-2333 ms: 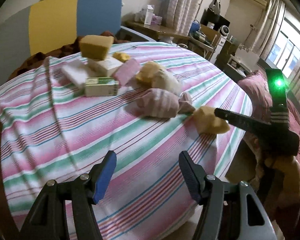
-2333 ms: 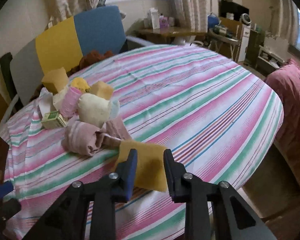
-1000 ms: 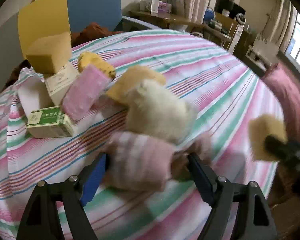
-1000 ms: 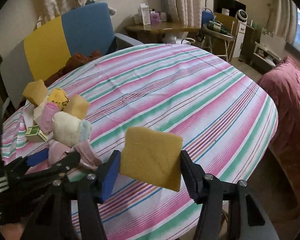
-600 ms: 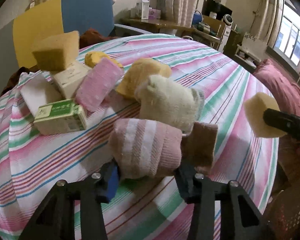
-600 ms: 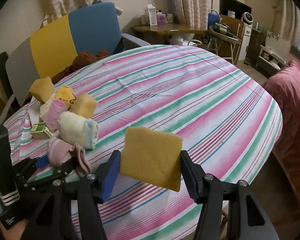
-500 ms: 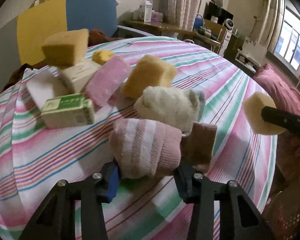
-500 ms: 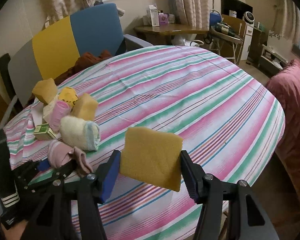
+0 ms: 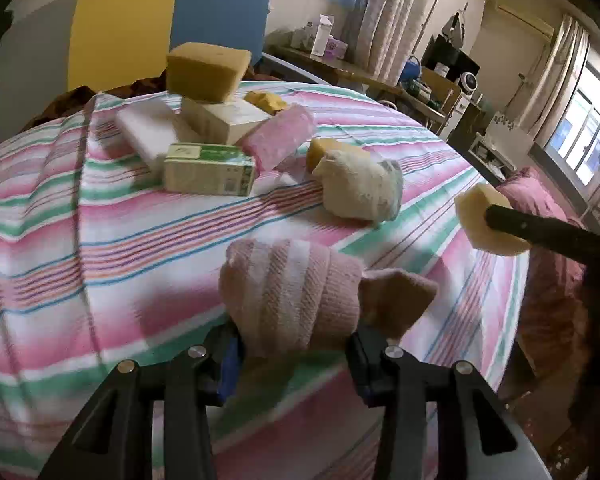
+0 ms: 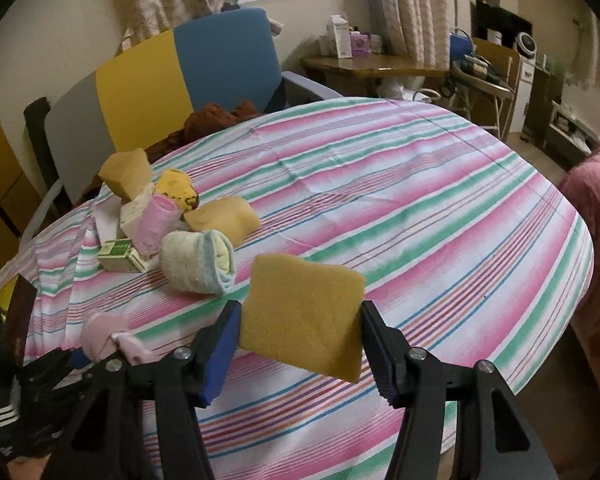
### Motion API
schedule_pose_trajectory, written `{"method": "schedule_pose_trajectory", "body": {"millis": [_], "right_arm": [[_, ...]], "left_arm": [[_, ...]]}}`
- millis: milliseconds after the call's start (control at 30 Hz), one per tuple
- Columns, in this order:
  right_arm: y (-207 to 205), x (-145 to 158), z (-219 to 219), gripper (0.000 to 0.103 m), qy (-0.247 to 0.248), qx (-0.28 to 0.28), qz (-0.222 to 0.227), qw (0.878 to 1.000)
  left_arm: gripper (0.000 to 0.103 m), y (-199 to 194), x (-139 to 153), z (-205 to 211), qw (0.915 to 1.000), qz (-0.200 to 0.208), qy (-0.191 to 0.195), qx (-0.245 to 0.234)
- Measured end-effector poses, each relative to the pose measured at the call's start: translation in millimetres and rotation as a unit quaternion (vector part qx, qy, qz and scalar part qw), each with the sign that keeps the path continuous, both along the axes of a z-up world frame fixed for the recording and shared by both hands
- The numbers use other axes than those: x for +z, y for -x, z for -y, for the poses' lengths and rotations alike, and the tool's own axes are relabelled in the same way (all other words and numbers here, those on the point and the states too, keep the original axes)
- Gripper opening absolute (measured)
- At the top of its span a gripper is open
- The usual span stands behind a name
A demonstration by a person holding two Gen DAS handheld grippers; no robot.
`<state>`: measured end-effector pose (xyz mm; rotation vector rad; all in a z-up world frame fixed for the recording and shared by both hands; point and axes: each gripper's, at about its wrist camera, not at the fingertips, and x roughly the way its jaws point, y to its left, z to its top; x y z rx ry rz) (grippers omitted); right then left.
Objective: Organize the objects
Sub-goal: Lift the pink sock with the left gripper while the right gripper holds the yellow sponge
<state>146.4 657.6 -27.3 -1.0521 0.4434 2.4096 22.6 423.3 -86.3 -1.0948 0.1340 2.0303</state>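
My left gripper (image 9: 294,350) is shut on a rolled pink striped sock (image 9: 292,292) and holds it above the striped tablecloth (image 9: 100,240); the sock also shows in the right wrist view (image 10: 104,334). My right gripper (image 10: 300,344) is shut on a yellow sponge (image 10: 304,316), held above the table; the sponge also shows in the left wrist view (image 9: 486,220). A pile lies at the table's far left: a cream rolled sock (image 10: 198,262), a green box (image 9: 210,174), a pink roll (image 9: 278,142), white boxes (image 9: 220,118) and a tan sponge (image 9: 206,72).
A yellow, blue and grey chair (image 10: 172,76) stands behind the table with a brown cloth (image 10: 216,118) on it. A wooden desk (image 10: 372,68) with bottles is at the back. A pink bed (image 9: 548,208) lies right of the table.
My left gripper closed on the pink striped sock and has lifted it back from the pile. My right gripper picked up the yellow sponge and keeps holding it.
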Motion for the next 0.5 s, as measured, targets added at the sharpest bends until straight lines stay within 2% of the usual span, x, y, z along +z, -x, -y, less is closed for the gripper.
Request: {"method": "schedule_pose_trajectory", "body": {"millis": [100, 367, 500], "right_arm": [[1.3, 1.3, 5.8, 0.06, -0.022, 0.005, 0.008, 1.0], [0.7, 8.4, 19.7, 0.06, -0.042, 0.035, -0.015, 0.998], [5.0, 5.2, 31.7, 0.06, -0.057, 0.053, -0.004, 0.997]], "left_arm": [[0.044, -2.9, 4.9, 15.7, 1.0, 0.002, -0.008, 0.006], [0.044, -9.2, 24.0, 58.7, 0.9995, 0.004, -0.03, 0.012], [0.044, -10.3, 37.0, 80.6, 0.9991, -0.003, -0.038, 0.016]]}}
